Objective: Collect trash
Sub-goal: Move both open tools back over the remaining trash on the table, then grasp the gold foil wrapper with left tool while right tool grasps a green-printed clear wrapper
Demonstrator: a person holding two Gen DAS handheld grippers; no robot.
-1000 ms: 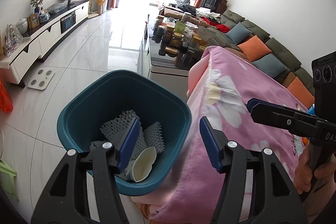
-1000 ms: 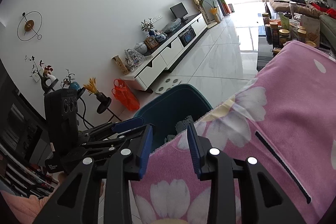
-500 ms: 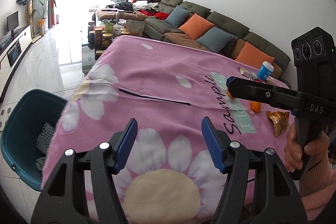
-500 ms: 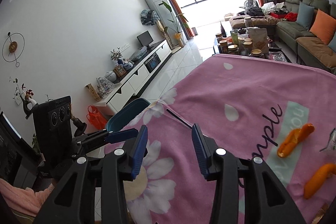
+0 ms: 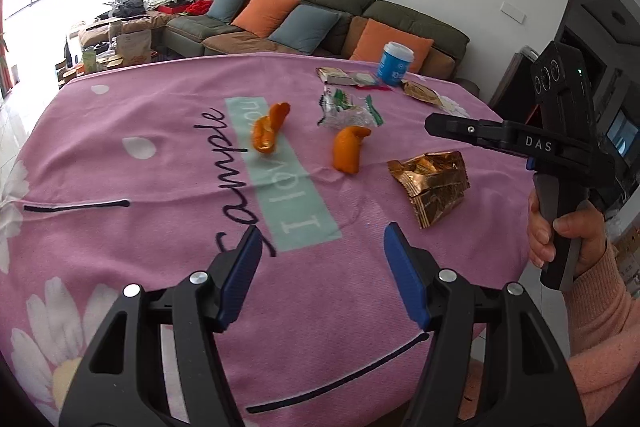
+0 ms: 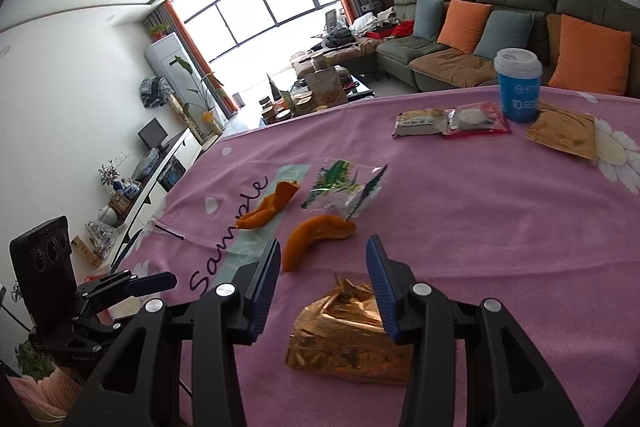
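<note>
Both claws hang empty over the pink flowered table [image 5: 120,131]. The left claw [image 5: 322,253] gapes wide. The right claw [image 6: 322,263] — half open, jaws just widened — hovers above a crumpled golden foil wrapper [image 6: 344,339].

Both grippers swung from the bin to the litter on the table

A second ago the left gripper [image 5: 322,273] hung over a teal plastic bin of foam netting and a paper cup; that bin has left its view, and it now looks across the pink daisy-print blanket [image 5: 160,131] at two curled orange peels [image 5: 269,127], a crumpled gold foil wrapper [image 5: 432,187] and a clear green-printed packet [image 5: 348,109]. The right gripper [image 6: 323,269] has come round likewise, its jaws having just been opening, and now hangs above the gold foil wrapper [image 6: 344,339], nothing gripped.
</note>
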